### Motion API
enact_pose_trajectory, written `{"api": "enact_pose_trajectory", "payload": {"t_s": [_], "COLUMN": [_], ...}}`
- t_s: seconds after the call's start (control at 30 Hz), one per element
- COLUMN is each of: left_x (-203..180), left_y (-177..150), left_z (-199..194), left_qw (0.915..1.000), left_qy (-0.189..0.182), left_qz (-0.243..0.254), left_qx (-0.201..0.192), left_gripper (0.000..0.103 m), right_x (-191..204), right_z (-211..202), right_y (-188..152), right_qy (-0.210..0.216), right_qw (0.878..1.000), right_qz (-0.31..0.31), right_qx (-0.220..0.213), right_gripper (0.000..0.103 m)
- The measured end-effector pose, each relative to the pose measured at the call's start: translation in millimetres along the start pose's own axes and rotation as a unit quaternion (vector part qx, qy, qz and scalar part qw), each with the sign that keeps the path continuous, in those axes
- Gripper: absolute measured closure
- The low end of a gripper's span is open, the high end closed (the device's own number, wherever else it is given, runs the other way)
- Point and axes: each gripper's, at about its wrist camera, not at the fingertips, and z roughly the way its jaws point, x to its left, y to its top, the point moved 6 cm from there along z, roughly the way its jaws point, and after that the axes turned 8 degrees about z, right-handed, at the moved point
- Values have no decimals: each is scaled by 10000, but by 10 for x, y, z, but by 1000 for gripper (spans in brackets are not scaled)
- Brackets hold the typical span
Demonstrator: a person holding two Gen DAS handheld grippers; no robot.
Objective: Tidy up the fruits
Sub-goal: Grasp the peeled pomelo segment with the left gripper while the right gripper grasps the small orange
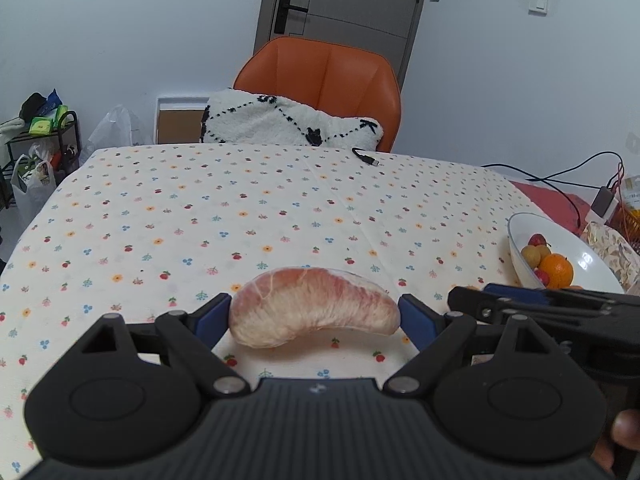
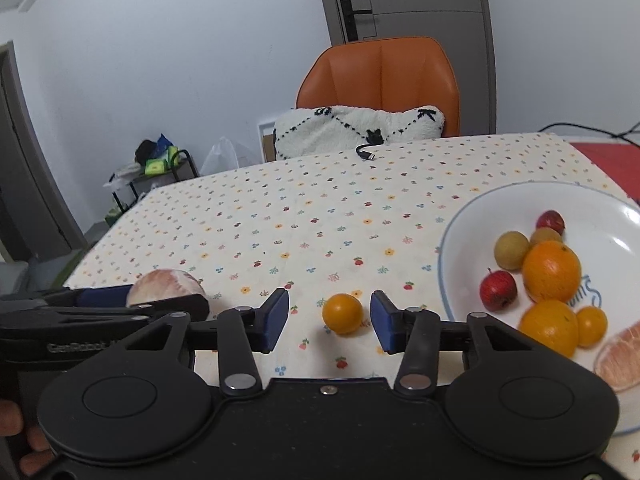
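In the left wrist view, my left tongs (image 1: 315,314) grasp a peeled pomelo segment (image 1: 316,306) at the lower middle of the frame. The two blue pads touch its ends, and I judge it is lifted a little above the flowered worktop (image 1: 240,216), since a shadow lies under it. I hold it by the ends because the middle is soft. The white bowl (image 1: 592,258) waits at the right edge with fruits inside.

In the right wrist view, my right tongs (image 2: 330,320) are released, and a small orange fruit (image 2: 343,313) lies on the worktop between the pads, touching neither. I keep them wide so both pads can pass around it. The bowl at the right already holds an orange (image 2: 551,271) and other fruits.
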Motion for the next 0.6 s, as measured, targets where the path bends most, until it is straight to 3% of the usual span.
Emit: {"api": "enact_pose_trajectory", "payload": {"t_s": [0.1,0.13,0.6], "left_x": [-14,-20,-360], "left_y": [6,8,143], "left_z": [-24,-40,-245], "left_qw": [10000,10000,9992], "left_qy": [4,8,-34], "left_qz": [26,40,309], "left_qx": [-14,-25,-252], "left_gripper": [15,15,15], "right_x": [14,-1,-147], "right_z": [57,56,-401], "right_y": [-25,-28,-7], "right_qy": [-67,-41,362], "right_qw": [10000,10000,9980], "right_qz": [-49,16,395], "right_qx": [54,54,-323], "right_gripper": [73,83,83]}}
